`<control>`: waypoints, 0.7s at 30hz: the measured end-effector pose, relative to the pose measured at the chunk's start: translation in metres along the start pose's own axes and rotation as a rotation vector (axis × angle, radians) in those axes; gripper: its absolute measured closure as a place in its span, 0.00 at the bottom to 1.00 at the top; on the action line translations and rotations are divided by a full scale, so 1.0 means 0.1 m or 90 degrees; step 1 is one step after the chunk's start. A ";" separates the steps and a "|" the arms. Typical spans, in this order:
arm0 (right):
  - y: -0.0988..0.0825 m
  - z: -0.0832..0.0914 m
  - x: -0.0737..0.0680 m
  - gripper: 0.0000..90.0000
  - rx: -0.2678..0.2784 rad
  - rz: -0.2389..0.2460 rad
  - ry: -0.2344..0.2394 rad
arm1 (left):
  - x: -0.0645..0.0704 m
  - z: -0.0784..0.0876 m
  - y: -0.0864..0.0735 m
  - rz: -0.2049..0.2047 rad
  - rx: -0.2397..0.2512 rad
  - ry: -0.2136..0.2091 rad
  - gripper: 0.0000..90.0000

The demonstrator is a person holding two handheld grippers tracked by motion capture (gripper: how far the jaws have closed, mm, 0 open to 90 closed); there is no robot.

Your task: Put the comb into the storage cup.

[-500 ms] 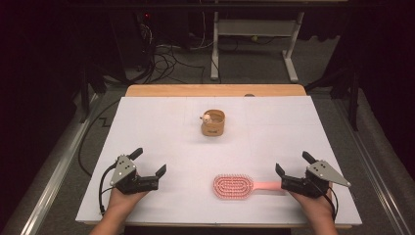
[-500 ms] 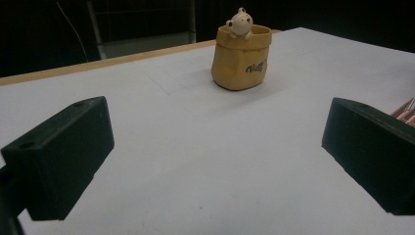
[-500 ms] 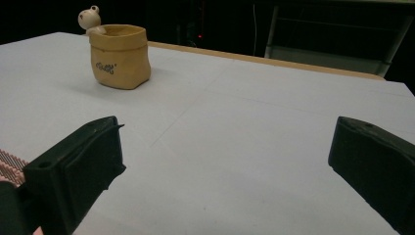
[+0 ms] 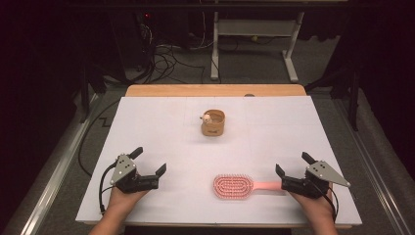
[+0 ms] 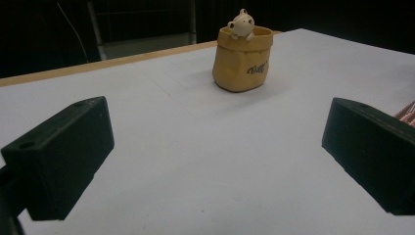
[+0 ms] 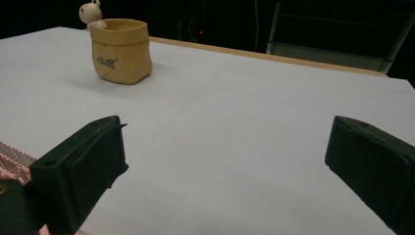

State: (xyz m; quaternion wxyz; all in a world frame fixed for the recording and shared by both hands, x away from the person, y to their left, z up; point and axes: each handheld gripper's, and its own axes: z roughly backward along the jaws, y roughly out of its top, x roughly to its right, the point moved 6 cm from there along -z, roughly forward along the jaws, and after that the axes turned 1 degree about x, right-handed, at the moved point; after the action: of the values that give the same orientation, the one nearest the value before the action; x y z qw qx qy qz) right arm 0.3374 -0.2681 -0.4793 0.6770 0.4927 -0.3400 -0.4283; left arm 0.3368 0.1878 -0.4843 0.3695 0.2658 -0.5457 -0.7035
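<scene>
Pink hairbrush (image 4: 240,186) lies flat, handle toward right gripper (image 4: 292,171).

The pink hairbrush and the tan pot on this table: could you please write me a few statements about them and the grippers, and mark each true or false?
1. The pink hairbrush lies flat near the right gripper. True.
2. The right gripper is clamped on the brush handle. False: its jaws stand open and hold nothing.
3. The tan pot stands upright, far from both grippers. True.
4. The left gripper holds the pot. False: it is open, with bare table between its jaws.
5. A small figure peeks over the pot's rim. True.
</scene>
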 end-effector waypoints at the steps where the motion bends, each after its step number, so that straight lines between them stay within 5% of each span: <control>1: 0.00 0.00 -0.01 0.07 -0.001 0.002 0.004 | 0.00 0.00 0.00 -0.001 0.002 0.002 0.00; 21: -0.01 -0.01 -0.16 0.47 -0.027 -0.004 0.073 | 0.01 0.00 -0.02 -0.012 -0.007 -0.001 0.00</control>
State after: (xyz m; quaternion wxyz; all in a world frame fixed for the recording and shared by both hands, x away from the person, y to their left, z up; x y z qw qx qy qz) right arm 0.3310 -0.2530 -0.4812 0.7044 0.5029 -0.2899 -0.4085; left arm 0.3359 0.1870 -0.4864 0.3641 0.2679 -0.5396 -0.7103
